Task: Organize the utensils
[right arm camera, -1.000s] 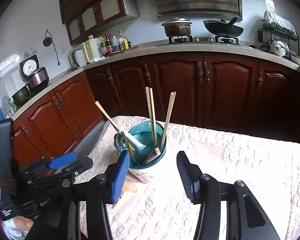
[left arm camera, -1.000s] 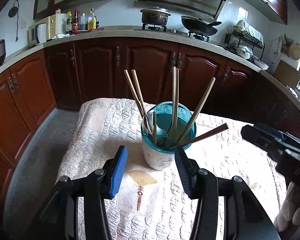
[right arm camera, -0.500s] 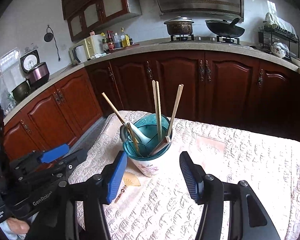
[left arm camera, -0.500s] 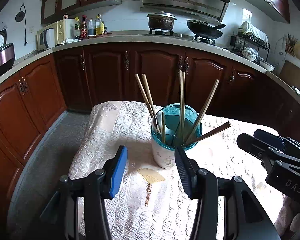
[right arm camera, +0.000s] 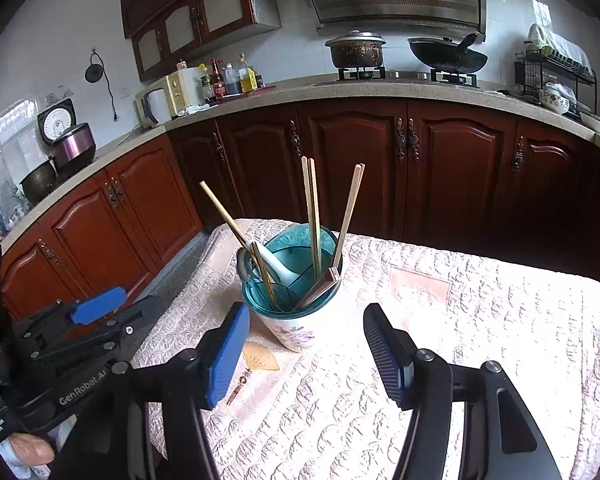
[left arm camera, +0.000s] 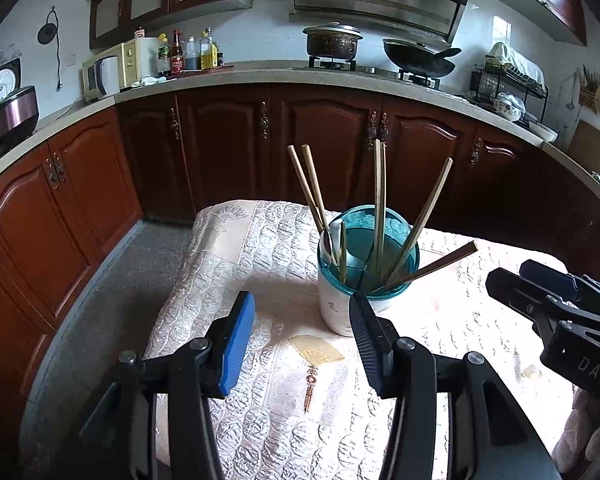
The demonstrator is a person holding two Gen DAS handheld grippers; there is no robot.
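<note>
A white utensil holder with a teal rim (left arm camera: 342, 304) (right arm camera: 296, 322) stands on the cloth-covered table (left arm camera: 440, 328). It holds several wooden chopsticks (left arm camera: 379, 204) (right arm camera: 314, 216), a white spoon (right arm camera: 276, 266) and a dark flat utensil (left arm camera: 440, 265). My left gripper (left arm camera: 302, 338) is open and empty, just short of the holder. My right gripper (right arm camera: 306, 352) is open and empty, in front of the holder; it also shows at the right edge of the left wrist view (left arm camera: 540, 300).
A small paper fan charm (left arm camera: 316, 354) (right arm camera: 260, 362) lies on the cloth in front of the holder. Dark wooden cabinets (left arm camera: 320, 144) and the counter with pot (left arm camera: 332, 42), wok and microwave run behind. The floor (left arm camera: 120, 280) drops off left of the table.
Both grippers have pulled back and risen a little from the holder; it looks smaller and farther. Both stay open. The utensils have not moved.
</note>
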